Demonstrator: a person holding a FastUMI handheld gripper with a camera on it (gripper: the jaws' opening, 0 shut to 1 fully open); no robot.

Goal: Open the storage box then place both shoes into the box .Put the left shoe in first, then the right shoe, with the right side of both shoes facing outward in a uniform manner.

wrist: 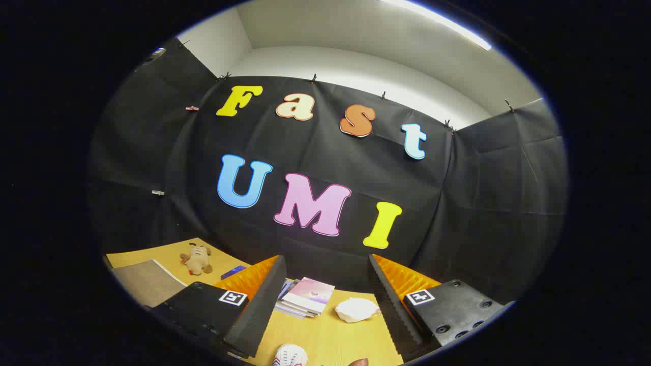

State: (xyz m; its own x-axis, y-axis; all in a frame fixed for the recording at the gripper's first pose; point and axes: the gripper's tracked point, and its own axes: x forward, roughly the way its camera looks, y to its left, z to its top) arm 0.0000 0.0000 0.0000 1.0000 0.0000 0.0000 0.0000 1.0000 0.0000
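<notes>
On the yellow table [335, 340], your gripper [325, 305] hangs with its fingers spread wide and nothing between them. Take the stack of booklets [305, 297] as your landmark: it lies just ahead of the fingers, in the gap. A white shoe [356, 309] lies just beside the stack, toward your right finger. A second shoe [290, 355] lies nearer you than the stack. A plush toy [197, 259] lies well apart from the stack, beyond your left finger.

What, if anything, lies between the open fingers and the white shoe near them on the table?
Nothing visible does. The gripper is open, and the white shoe lies on the bare table between the fingers, low and close. The stacked booklets and a white bundle lie beyond it.
</notes>
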